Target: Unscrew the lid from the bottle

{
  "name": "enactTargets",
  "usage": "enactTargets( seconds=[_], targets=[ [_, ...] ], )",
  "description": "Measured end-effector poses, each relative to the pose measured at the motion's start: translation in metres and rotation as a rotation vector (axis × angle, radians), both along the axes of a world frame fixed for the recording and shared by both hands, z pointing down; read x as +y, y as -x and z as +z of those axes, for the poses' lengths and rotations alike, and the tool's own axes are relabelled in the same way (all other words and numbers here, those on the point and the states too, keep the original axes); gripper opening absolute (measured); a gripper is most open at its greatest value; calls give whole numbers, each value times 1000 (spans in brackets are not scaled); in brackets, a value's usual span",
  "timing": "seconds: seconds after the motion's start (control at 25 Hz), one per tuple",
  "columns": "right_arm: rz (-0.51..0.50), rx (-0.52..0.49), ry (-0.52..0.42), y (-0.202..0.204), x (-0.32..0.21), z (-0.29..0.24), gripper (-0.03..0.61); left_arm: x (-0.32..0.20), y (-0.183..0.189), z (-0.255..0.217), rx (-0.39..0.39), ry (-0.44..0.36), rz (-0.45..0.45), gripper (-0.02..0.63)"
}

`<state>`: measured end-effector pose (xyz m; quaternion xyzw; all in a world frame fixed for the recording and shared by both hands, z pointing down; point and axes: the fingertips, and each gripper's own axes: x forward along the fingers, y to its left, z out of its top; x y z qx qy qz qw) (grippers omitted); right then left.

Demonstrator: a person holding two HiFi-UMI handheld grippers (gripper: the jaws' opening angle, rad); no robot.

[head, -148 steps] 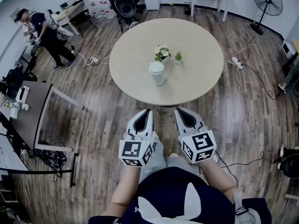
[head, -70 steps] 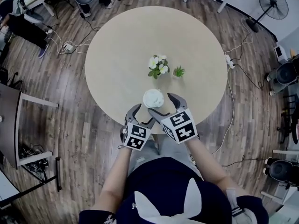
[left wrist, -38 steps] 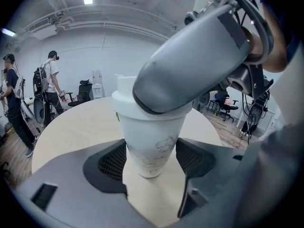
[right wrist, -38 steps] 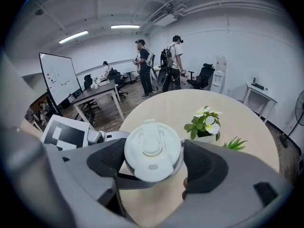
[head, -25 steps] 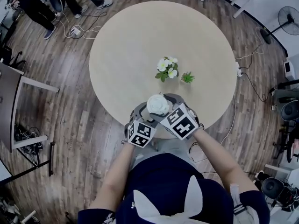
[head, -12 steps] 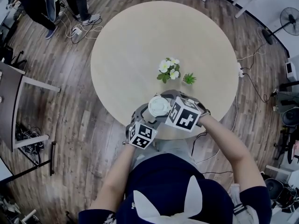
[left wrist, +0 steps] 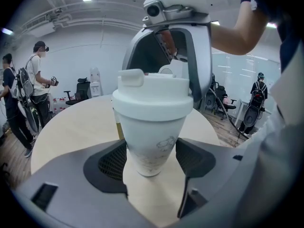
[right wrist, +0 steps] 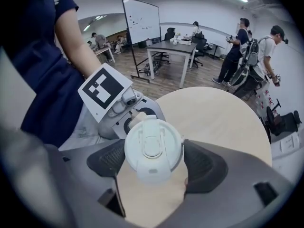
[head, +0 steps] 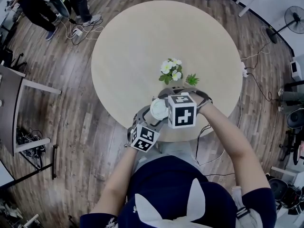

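A white bottle (left wrist: 151, 144) stands upright on a round, pale wood counter (head: 137, 42), and the person wearing the camera works on it with both hands. The counter's rim curves past just on the person's side of the bottle. The left gripper (left wrist: 151, 159) comes at the bottle from the side, low down. Its two dark ribbed pads (left wrist: 113, 161) are closed against the tapering lower body, one on each side, below the lid (right wrist: 153, 148). The right gripper (right wrist: 153, 161) comes at the bottle steeply from above. Its jaws stand wide and are clamped on the rim of the broad white lid, with a pad touching it on each side. The lid is seated on the bottle and has a flip cap with a small tab on top. Seen from the head view, the right gripper's marker cube (head: 181, 110) sits just to the right of the bottle, and the left one's cube (head: 144, 137) sits nearer the person than the bottle. Just beyond the bottle, away from the person, is a small bunch of white flowers (head: 170, 70). A tiny green plant (head: 192, 79) stands to the right of them. Well beyond the bottle, off the counter, people (head: 80, 4) stand on a wooden floor (head: 85, 122).
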<state>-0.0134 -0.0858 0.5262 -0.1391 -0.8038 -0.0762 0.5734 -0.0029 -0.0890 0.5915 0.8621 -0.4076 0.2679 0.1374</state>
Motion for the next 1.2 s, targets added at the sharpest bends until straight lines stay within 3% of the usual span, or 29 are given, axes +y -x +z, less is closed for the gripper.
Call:
enactTargets(
  seconds=[0.2, 0.36, 0.48, 0.64, 0.92, 1.04, 1.2],
  targets=[
    [-57, 15, -16, 0, 0, 1, 388, 0, 0, 0, -1, -1, 0, 327],
    [52, 5, 3, 0, 1, 0, 385, 0, 1, 1, -1, 3, -1, 327],
    [185, -96, 36, 3, 0, -6, 382, 0, 0, 1, 0, 6, -2, 327],
    [437, -268, 69, 9, -5, -17, 405, -1, 1, 0, 3, 13, 0, 327],
    [893, -494, 16, 9, -16, -13, 428, 0, 1, 0, 9, 16, 2, 327],
    [1010, -506, -25, 6, -21, -7, 422, -1, 3, -1, 10, 14, 2, 327],
    [1064, -518, -46, 10, -20, -4, 416, 0, 7, 1, 10, 20, 3, 327]
  ],
)
